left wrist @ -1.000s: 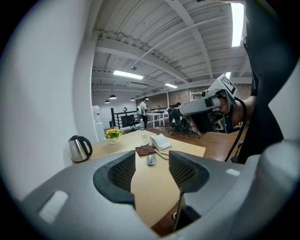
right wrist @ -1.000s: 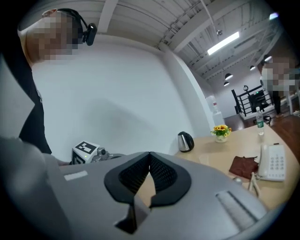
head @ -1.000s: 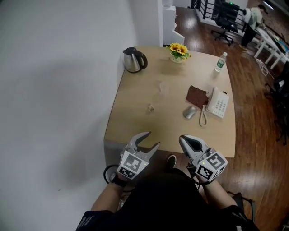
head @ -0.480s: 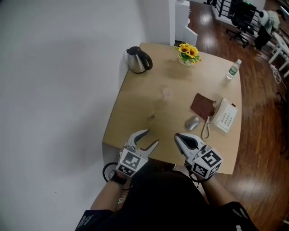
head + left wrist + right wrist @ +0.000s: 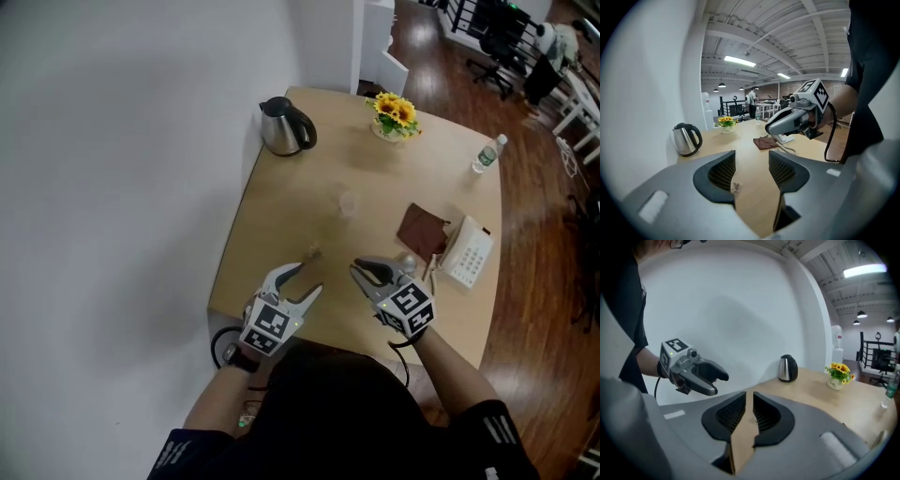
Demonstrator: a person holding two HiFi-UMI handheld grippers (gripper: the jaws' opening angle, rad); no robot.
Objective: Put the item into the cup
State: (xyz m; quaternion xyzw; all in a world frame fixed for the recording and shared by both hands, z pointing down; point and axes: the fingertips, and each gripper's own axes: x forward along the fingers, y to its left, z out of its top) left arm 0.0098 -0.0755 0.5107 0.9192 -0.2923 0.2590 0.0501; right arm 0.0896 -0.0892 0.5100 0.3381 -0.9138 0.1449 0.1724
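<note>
The item [image 5: 312, 251] is a small pale crumpled scrap on the wooden table [image 5: 272, 225]. A clear cup [image 5: 348, 202] stands beyond it, faint against the wood. My left gripper [image 5: 307, 279] hovers open just short of the item. In the left gripper view the item [image 5: 736, 187] lies on the table in the gap of the left gripper [image 5: 752, 171]. To the right, my right gripper [image 5: 362, 272] is over the table's front part. Its jaws are opening, and the narrow gap of the right gripper [image 5: 749, 411] holds nothing.
A steel kettle [image 5: 288, 127] stands at the far left corner and a pot of sunflowers [image 5: 397, 114] at the back. A water bottle [image 5: 484, 156], a brown cloth [image 5: 423, 231], a white telephone [image 5: 466, 251] and a grey mouse [image 5: 406, 262] occupy the right side. A white wall borders the left.
Both grippers have moved forward from in front of the table to over its near edge. The left one is now close to the item. The head view has shifted with them.
</note>
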